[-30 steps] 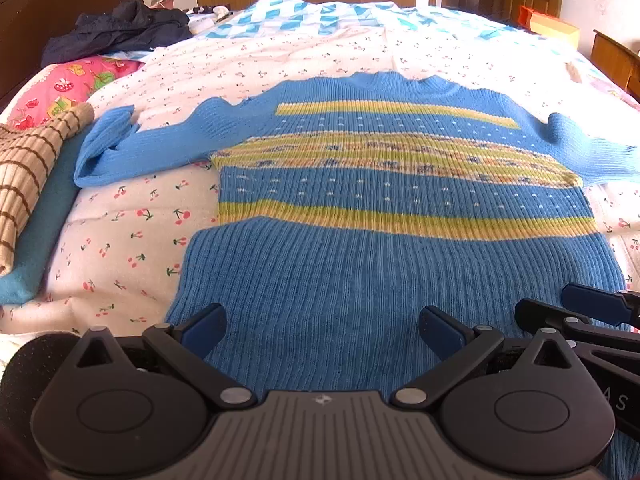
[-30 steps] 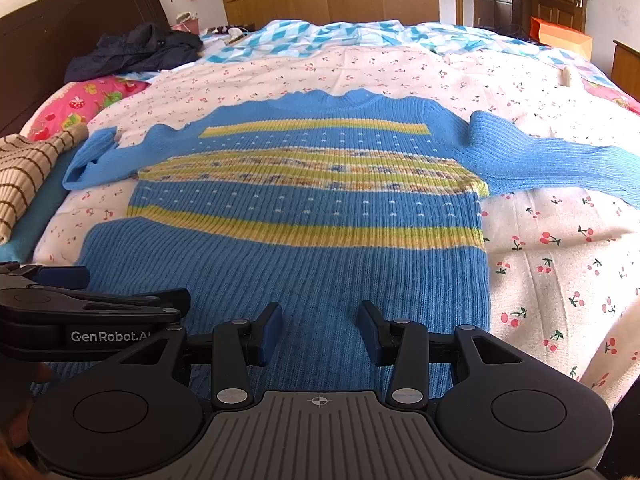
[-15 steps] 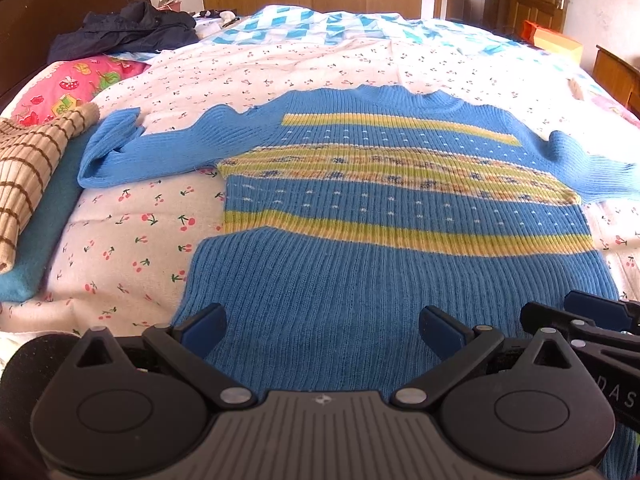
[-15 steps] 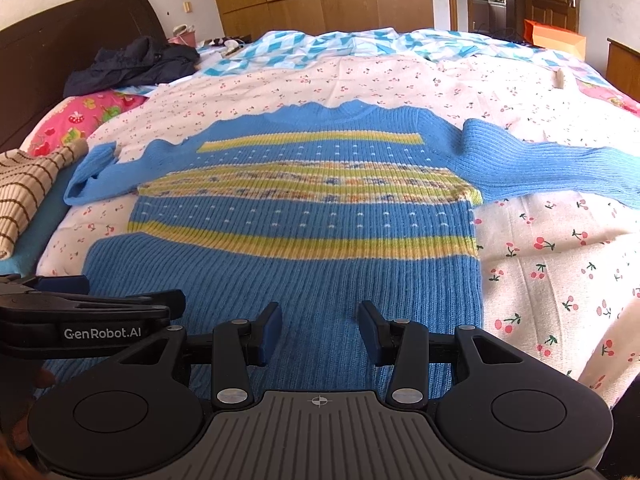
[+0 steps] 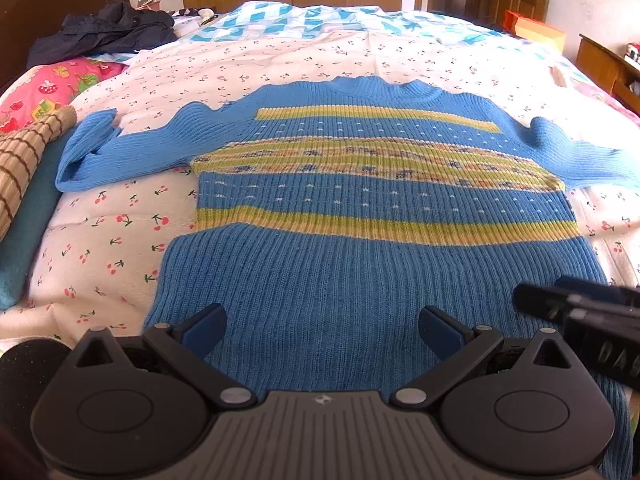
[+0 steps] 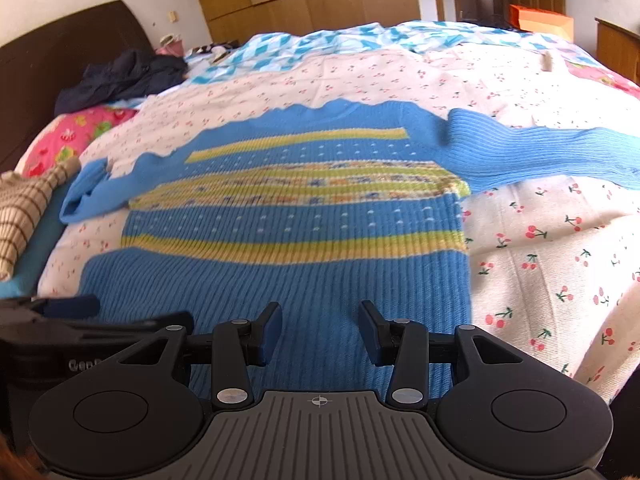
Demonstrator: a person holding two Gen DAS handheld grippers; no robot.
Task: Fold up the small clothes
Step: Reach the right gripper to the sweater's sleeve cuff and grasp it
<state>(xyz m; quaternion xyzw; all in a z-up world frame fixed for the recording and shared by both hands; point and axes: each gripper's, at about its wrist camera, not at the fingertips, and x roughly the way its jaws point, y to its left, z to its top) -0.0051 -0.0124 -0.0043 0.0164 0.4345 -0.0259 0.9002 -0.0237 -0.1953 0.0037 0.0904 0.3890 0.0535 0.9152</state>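
Observation:
A blue knit sweater with yellow-green stripes lies flat on the bed, front up, both sleeves spread sideways; it also shows in the right wrist view. Its left sleeve has a folded cuff; its right sleeve stretches right. My left gripper is open and empty, just above the sweater's hem. My right gripper is open and empty, narrower, over the hem to the right. Each gripper shows at the edge of the other's view: the right one and the left one.
The bed has a white cherry-print cover. A striped beige garment on a teal one lies at the left edge. A pink pillow and dark clothes lie near the headboard. A blue-white quilt lies beyond.
Both grippers have risen and drawn back slightly from the sweater, so more of the room shows. The sweater has not moved. Both stay open.

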